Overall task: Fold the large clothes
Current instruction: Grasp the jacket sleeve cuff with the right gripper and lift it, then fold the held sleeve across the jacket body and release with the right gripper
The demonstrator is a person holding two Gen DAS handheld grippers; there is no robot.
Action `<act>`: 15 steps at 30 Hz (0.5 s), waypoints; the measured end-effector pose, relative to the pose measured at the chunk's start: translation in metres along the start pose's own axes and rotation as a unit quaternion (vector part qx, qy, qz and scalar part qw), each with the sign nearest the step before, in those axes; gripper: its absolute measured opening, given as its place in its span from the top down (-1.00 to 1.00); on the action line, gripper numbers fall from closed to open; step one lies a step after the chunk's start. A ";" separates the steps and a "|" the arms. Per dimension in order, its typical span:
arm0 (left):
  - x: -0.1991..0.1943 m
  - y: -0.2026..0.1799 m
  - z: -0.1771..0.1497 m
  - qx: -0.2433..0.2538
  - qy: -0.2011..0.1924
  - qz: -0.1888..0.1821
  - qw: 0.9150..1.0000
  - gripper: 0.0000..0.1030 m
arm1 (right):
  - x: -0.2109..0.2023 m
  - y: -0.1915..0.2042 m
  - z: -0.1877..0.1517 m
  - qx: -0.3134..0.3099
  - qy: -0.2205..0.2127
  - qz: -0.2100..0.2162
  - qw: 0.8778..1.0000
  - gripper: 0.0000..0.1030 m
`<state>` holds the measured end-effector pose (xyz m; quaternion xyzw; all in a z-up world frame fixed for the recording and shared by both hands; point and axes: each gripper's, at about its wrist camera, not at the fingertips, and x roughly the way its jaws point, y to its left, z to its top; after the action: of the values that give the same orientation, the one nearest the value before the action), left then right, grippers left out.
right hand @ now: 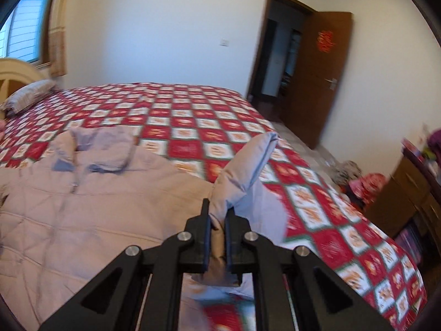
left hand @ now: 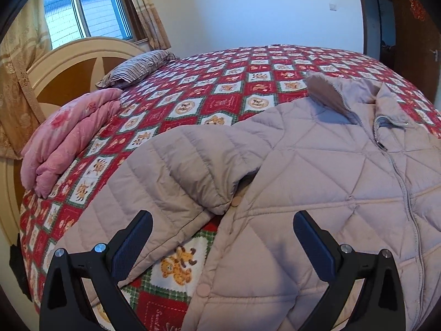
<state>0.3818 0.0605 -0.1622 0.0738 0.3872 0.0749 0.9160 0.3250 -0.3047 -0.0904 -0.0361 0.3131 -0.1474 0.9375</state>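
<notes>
A pale pink quilted jacket [left hand: 317, 171] lies front up, zipped, on a red checked bedspread [left hand: 220, 96]. Its left sleeve [left hand: 154, 182] lies bent beside the body. My left gripper [left hand: 223, 237] is open and empty, hovering above the sleeve and the jacket's side. In the right wrist view the jacket [right hand: 91, 212] fills the lower left. My right gripper [right hand: 218, 218] is shut on the jacket's right sleeve [right hand: 245, 165] and holds it lifted above the bed; the cuff sticks up.
A folded pink quilt [left hand: 69, 138] and a striped pillow [left hand: 135, 67] lie near the headboard [left hand: 69, 66]. An open brown door [right hand: 317, 77] stands past the bed's far corner. A wooden cabinet [right hand: 405, 198] and bags stand at the right.
</notes>
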 end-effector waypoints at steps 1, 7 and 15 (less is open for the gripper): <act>0.001 -0.001 -0.001 0.002 0.000 -0.003 1.000 -0.98 | 0.003 0.014 0.001 -0.007 -0.001 0.009 1.000 0.81; 0.004 0.000 -0.005 0.010 -0.001 -0.012 1.000 -0.98 | 0.014 0.094 -0.002 -0.050 -0.007 0.062 0.997 0.80; 0.004 0.010 -0.007 -0.001 0.002 -0.014 1.000 -0.98 | 0.033 0.168 -0.021 -0.090 0.008 0.117 0.989 0.80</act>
<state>0.3791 0.0719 -0.1678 0.0674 0.3903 0.0629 0.9161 0.3805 -0.1534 -0.1529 -0.0825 0.3343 -0.0078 0.9388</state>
